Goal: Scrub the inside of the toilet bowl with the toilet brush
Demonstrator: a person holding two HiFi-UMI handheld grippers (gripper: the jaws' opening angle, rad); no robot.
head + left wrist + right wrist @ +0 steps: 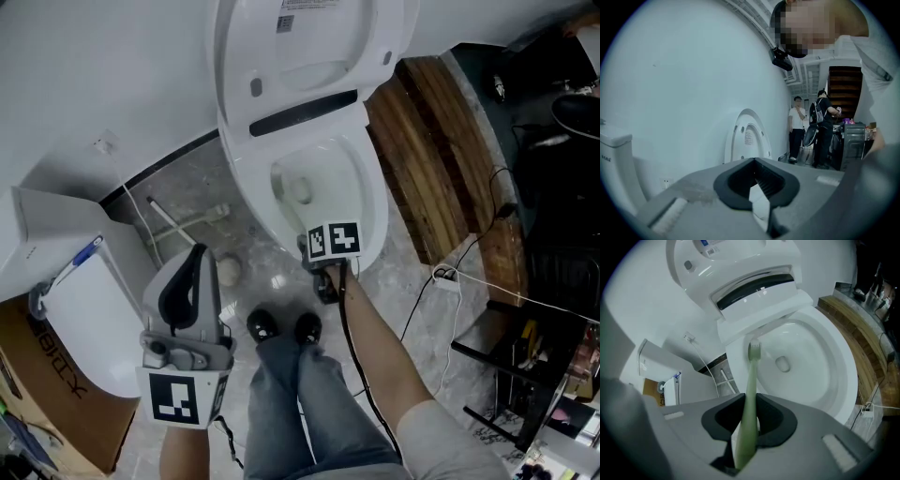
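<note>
The right gripper (749, 409) has its fingers clenched on the pale green handle of the toilet brush (751, 380). The handle runs straight out from the fingers, its long axis pointing away from the person toward the back of the toilet bowl (825, 380). The brush head (754, 350) sits at the far end, by the inner edge of the rear rim, on the side toward the wall and off to one side of the drain opening (782, 363). So the surface to be scrubbed lies directly ahead of and below this gripper, and the brush must dip and sweep down the bowl wall toward the drain. The right hand is plainly the nearer one, poised at the bowl's front rim. The left gripper (756, 187) is held well apart from the toilet, over the floor beside the person's legs and pointing up at the wall. Its fingers are pressed together on nothing I can name, though a pale wedge shows in their gap and I cannot tell what it is. The seat and lid (300, 56) stand raised. From the head view the brush is hidden behind the right gripper's marker cube. No view settles whether the bristles touch the porcelain or hang just above it.
</note>
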